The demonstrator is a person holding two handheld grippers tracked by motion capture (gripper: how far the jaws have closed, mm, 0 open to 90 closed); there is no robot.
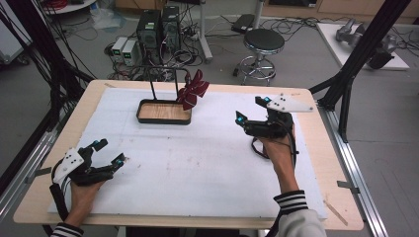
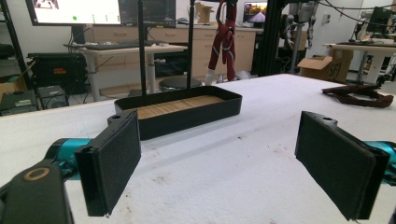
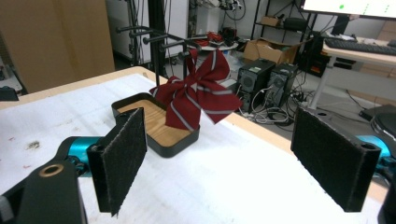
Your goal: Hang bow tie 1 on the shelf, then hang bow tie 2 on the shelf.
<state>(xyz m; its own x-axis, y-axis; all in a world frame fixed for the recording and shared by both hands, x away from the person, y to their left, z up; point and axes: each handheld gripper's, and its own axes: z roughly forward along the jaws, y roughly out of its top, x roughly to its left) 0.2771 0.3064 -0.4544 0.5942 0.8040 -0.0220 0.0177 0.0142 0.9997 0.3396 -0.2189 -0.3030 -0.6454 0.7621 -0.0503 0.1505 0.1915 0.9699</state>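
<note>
Bow tie [image 3: 196, 95] hangs from the rack over the tray [image 3: 173, 142]; I keep both jaws wide, ease my right gripper [image 1: 253, 111] in level and pinch the knot.

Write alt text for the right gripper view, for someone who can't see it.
A dark red bow tie with pale stripes hangs from a black rack over a black tray with a wooden floor on a white table. The open right gripper faces it, its two black jaws wide apart and holding nothing.
</note>
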